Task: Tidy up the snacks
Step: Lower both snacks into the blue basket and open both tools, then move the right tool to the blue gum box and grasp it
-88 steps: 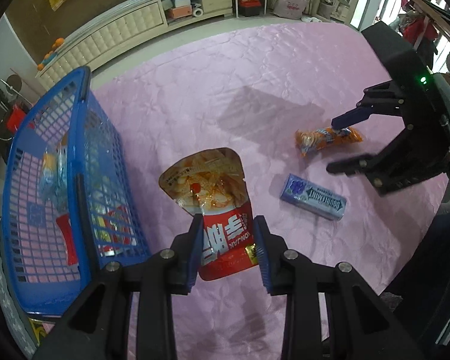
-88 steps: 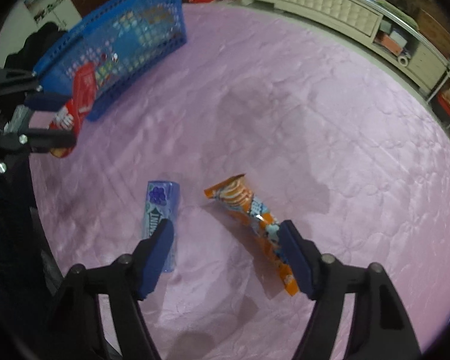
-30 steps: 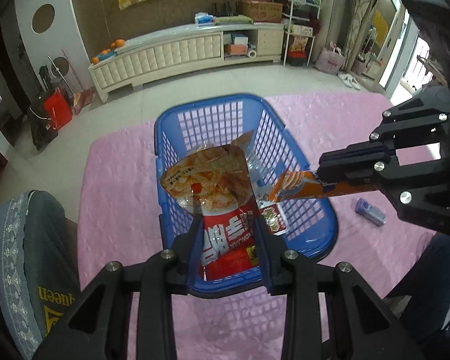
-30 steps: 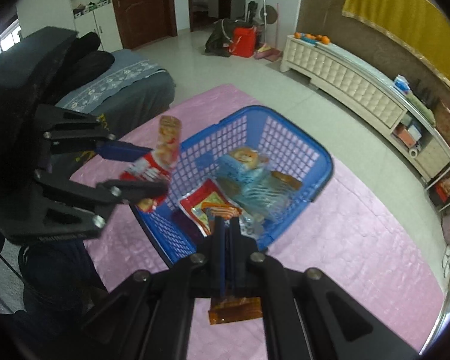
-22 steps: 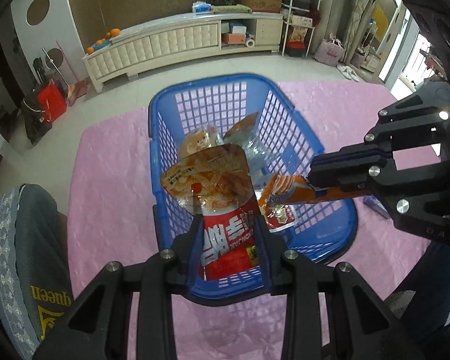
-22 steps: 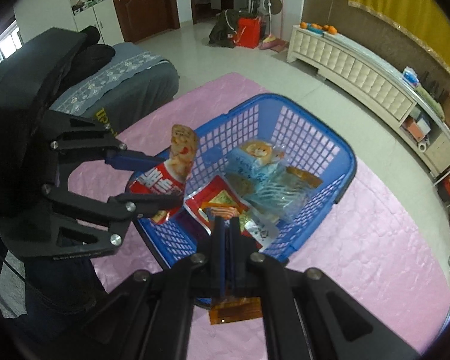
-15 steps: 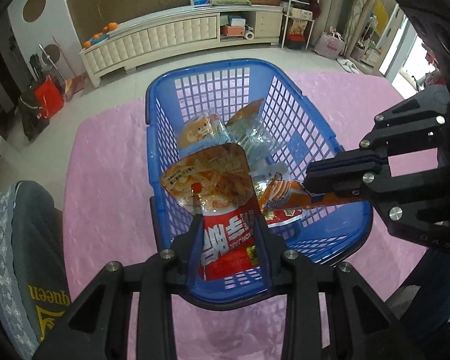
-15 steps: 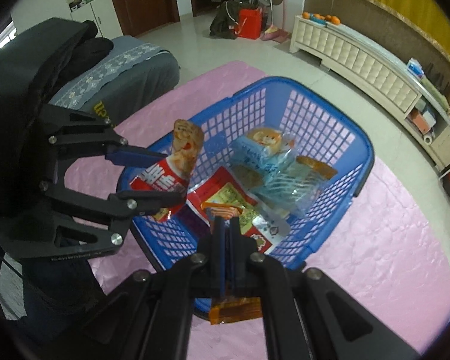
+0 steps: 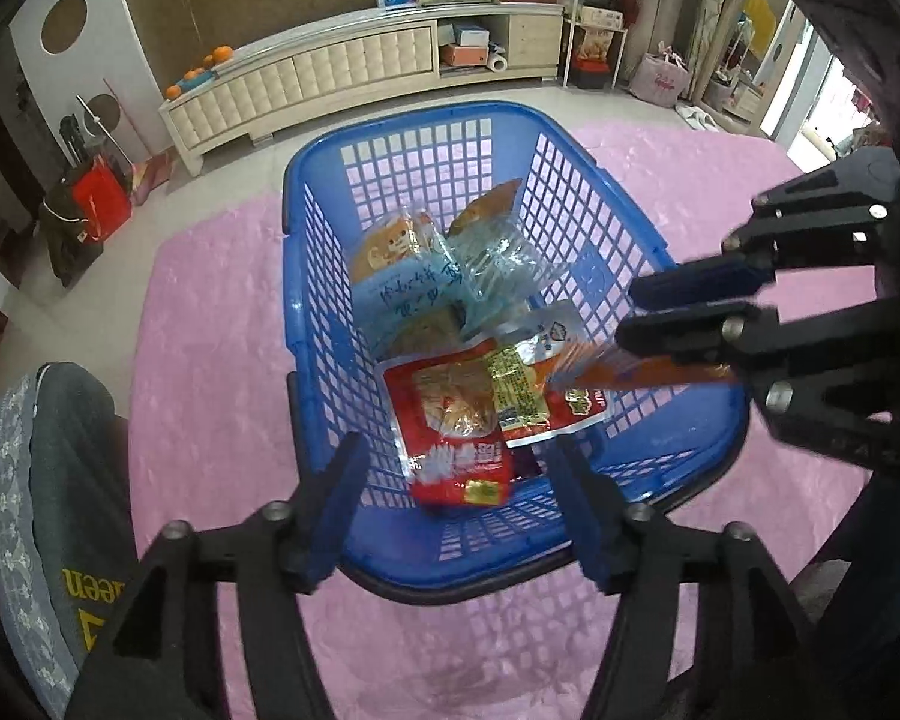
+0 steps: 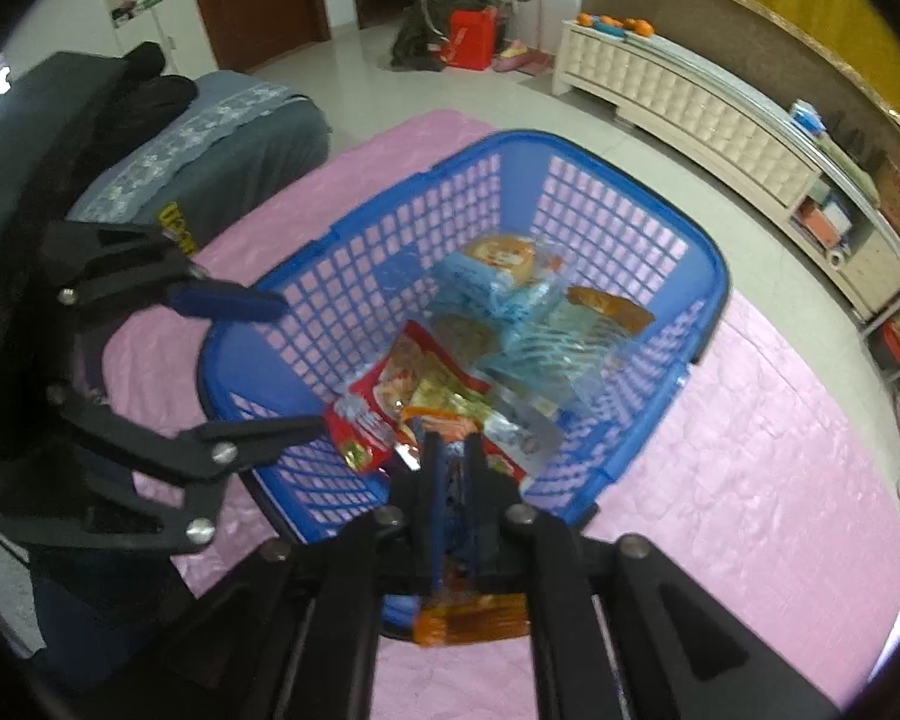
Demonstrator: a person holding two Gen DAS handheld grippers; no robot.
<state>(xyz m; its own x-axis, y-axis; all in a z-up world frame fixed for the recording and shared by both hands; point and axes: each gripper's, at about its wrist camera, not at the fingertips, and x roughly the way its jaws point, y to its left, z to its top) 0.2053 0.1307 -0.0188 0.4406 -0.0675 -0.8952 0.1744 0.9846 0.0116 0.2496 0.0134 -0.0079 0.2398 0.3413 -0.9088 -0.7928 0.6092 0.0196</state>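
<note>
A blue plastic basket (image 9: 294, 276) (image 10: 714, 276) stands on the pink cloth. My left gripper (image 9: 456, 480) (image 10: 270, 360) hovers over the basket's near end. Its jaws are opening and nothing is between them. The red snack bag (image 9: 450, 420) (image 10: 384, 390) lies loose in the basket below it. My right gripper (image 10: 455, 456) (image 9: 660, 306) hangs over the basket's other side with its jaws just opening. The thin orange snack pack (image 10: 474, 624) (image 9: 630, 369) is still between them, blurred, with a gap beside it.
Several other packets lie in the basket, among them pale blue ones (image 9: 414, 288). A grey fabric seat (image 9: 48, 480) sits at the cloth's left edge. Bare pink cloth (image 9: 210, 330) surrounds the basket. A cream sideboard (image 9: 330, 72) stands across the floor.
The left jaws have spread and the red bag has dropped from them into the basket. The right jaws have parted slightly around the orange pack. Both grippers came lower over the basket.
</note>
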